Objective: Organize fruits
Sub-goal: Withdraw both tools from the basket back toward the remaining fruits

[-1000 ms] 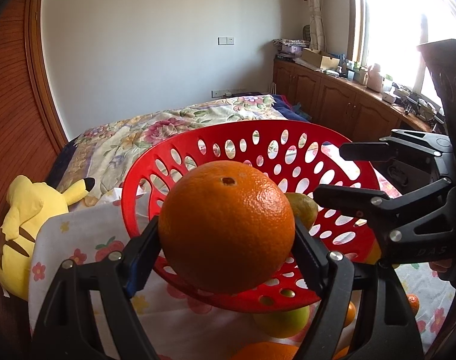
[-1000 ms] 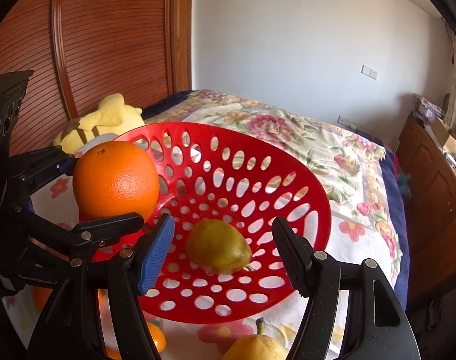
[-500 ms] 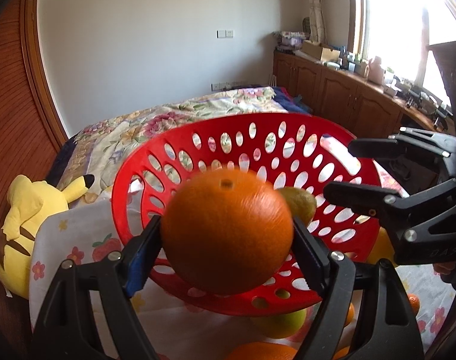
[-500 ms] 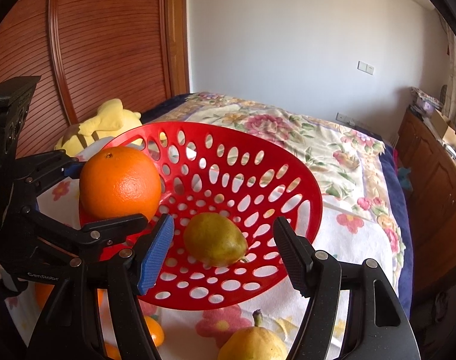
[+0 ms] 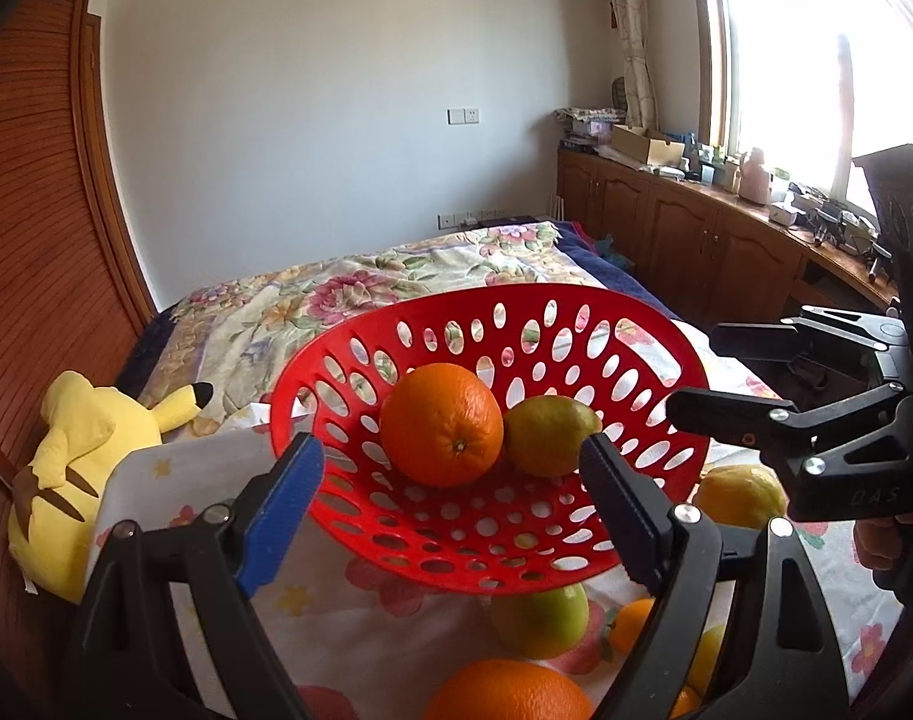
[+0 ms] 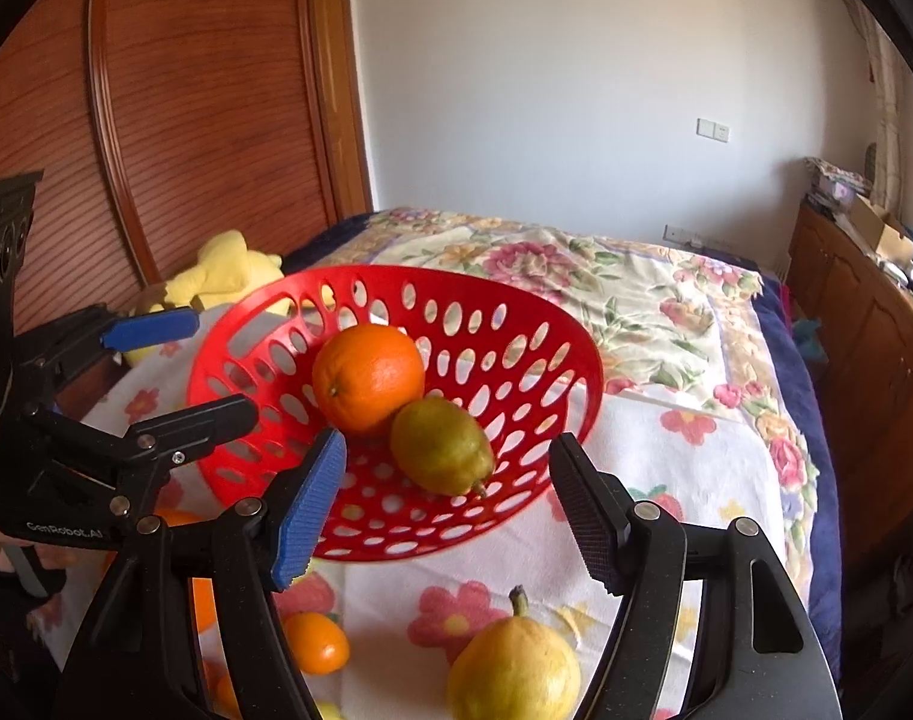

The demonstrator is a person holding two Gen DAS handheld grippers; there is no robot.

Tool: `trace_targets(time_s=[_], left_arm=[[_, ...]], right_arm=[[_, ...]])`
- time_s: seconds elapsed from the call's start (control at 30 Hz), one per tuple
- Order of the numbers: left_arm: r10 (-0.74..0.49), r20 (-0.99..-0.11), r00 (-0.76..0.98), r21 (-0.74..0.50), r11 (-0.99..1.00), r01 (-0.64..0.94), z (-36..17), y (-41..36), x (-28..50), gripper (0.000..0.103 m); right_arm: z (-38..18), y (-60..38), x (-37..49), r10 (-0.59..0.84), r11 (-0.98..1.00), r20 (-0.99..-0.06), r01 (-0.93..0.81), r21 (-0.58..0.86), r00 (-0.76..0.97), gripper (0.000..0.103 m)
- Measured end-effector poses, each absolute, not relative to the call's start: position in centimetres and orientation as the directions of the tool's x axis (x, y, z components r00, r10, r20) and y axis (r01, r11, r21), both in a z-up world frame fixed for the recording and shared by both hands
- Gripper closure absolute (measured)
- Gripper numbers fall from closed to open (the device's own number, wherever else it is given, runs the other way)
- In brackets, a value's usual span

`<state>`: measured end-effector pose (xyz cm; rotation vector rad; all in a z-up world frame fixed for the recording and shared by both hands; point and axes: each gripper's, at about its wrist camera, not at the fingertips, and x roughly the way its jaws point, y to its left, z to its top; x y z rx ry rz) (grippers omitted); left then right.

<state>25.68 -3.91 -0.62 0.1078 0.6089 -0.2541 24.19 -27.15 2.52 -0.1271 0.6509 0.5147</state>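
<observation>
A red perforated basket (image 5: 654, 330) (image 6: 516, 294) stands on the floral cloth. An orange (image 5: 441, 425) (image 6: 368, 377) and a greenish pear (image 5: 549, 435) (image 6: 441, 446) lie inside it, touching. My left gripper (image 5: 450, 498) is open and empty, just in front of the basket's near rim. My right gripper (image 6: 447, 507) is open and empty at the basket's other side; it also shows in the left wrist view (image 5: 732, 372). Loose fruit lies in front: a yellow pear (image 6: 513, 669), a small orange (image 6: 315, 642), a green fruit (image 5: 540, 621), a large orange (image 5: 510, 690).
A yellow plush toy (image 5: 78, 462) lies at the left by the wooden wardrobe (image 6: 156, 120). The flowered bedspread (image 6: 576, 276) stretches behind the basket. Wooden cabinets (image 5: 696, 240) run under the window at the right.
My left gripper has opened and let go of the orange, which now lies in the basket beside the pear. The left gripper has drawn back a little. The right gripper stays open.
</observation>
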Motion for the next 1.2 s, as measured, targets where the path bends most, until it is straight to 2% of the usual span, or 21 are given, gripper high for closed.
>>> trace_targets(time_s=[0.47,0.8,1.07,1.2], left_arm=[[-0.202,-0.520,0.830,-0.008,0.973,0.232,-0.5,-1.5,18.7,0.016],[-0.189,-0.523,0.831,-0.024,0.978,0.207,-2.8,-0.6,13.7,0.016],[-0.170,-0.472,0.865,-0.025,0.983,0.180,-4.4,-0.3,10.7,0.016],[-0.158,-0.476,0.865,-0.029,0.986,0.163,-5.6,0.0,10.6,0.016]], right_arm=[[2.7,-28.6,17.1,0.410,0.892,-0.563,-0.443,0.086,0.717,0.029],[0.1,-30.7,12.4,0.353,0.926,-0.573,-0.366,0.099,0.739,0.029],[-1.0,-32.3,10.0,0.336,0.936,-0.554,-0.337,0.105,0.762,0.029],[-1.9,-32.7,9.7,0.340,0.935,-0.560,-0.335,0.116,0.755,0.030]])
